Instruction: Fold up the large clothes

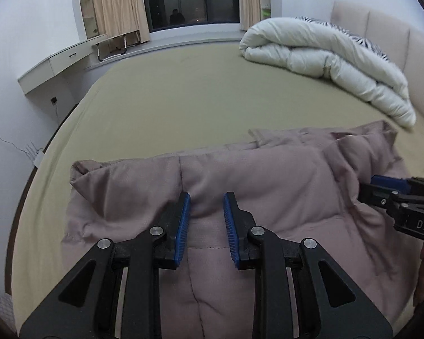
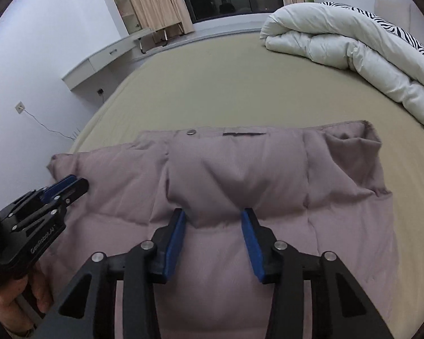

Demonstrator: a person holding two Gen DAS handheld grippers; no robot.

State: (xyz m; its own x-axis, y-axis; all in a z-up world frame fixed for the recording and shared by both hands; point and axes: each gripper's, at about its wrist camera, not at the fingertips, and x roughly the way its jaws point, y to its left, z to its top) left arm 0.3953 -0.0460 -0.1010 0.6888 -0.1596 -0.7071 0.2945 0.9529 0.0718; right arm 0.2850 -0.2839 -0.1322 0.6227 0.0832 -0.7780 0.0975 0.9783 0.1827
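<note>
Fabric fills the near part of both views: a mauve quilted puffer jacket (image 2: 240, 197) lies on the olive-green bed sheet (image 1: 183, 99), its padded panels spread toward the person and its far portion doubled over into a thick roll across the width. In the right wrist view the left hand-held gripper (image 2: 70, 183) reaches in from the left edge, and the right hand-held gripper (image 2: 213, 220) stands with its blue pads apart, the puffy fold edge bulging between them; whether they press the fabric I cannot tell, but they look open, not clamped. In the left wrist view the left gripper's blue pads (image 1: 183, 217) are likewise parted over a seam of the jacket, touching or just above it, holding nothing. The right gripper at that view's right edge shows too little of its fingers to add anything.

Farther along, the folded edge shows a metal snap button (image 2: 191, 132) and a dark slit-like pocket opening (image 2: 244, 134), and at the right a sleeve cuff or collar opening (image 2: 353, 144) stands loose and crumpled.

As a judgement: one fold across the jacket seems laid, the bundle is still wide and uneven, and the loose end and at least one more fold remain.

Beyond, a rolled white duvet with zebra-striped side (image 1: 325, 56) sits near the beige padded headboard (image 1: 381, 28), well apart from the jacket, and a dark window with beige curtains (image 1: 183, 0) closes the room.
</note>
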